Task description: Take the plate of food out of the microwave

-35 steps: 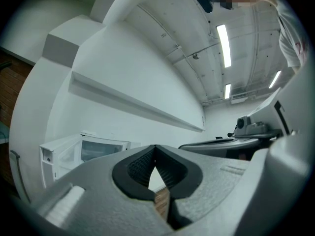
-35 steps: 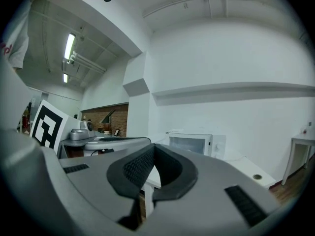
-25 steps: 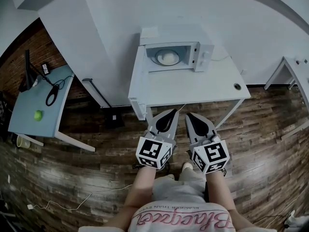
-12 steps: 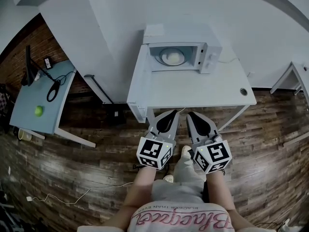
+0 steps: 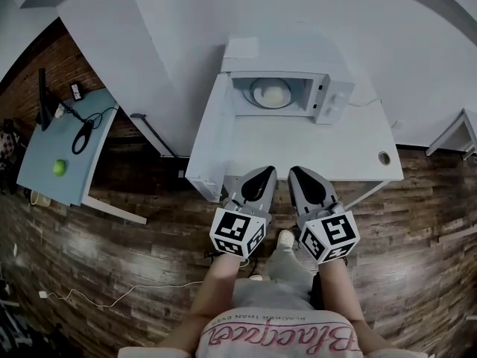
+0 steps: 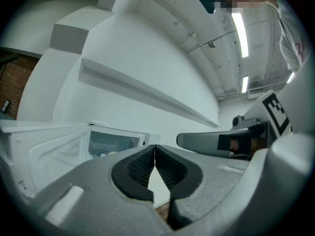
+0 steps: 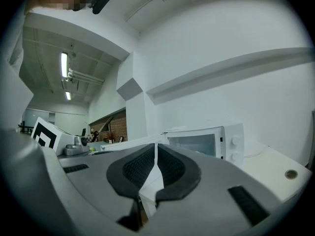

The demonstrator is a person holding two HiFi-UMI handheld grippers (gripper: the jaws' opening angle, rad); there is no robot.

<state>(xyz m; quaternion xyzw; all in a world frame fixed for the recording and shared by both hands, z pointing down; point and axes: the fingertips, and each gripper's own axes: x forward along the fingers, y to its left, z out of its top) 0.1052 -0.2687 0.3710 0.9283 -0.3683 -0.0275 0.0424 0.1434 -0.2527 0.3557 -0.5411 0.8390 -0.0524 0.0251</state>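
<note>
**While both grippers hang shut and empty, the plate sits inside the open microwave**

Where the white rectangular table (image 5: 298, 151) stands against the white wall, a white boxy microwave oven (image 5: 322, 95) sits at its far edge with its door (image 6: 54, 151) swung out to the left. Inside the lit cavity rests the round pale plate of food (image 5: 271, 93), with a light mound on it.

Short of the table's near edge, the left gripper (image 5: 268, 170) and the right gripper (image 5: 293, 170) are side by side, close together, above the dark wooden plank floor (image 5: 112, 252). Both point towards the microwave and are well apart from it. In the left gripper view the black ribbed pads (image 6: 142, 163) meet at their tips with nothing between them. The right gripper view shows the same: jaws pressed together, holding nothing.

Off to the left stands a grey-blue side table (image 5: 45, 174) with a small green ball (image 5: 58, 168) on it.
</note>
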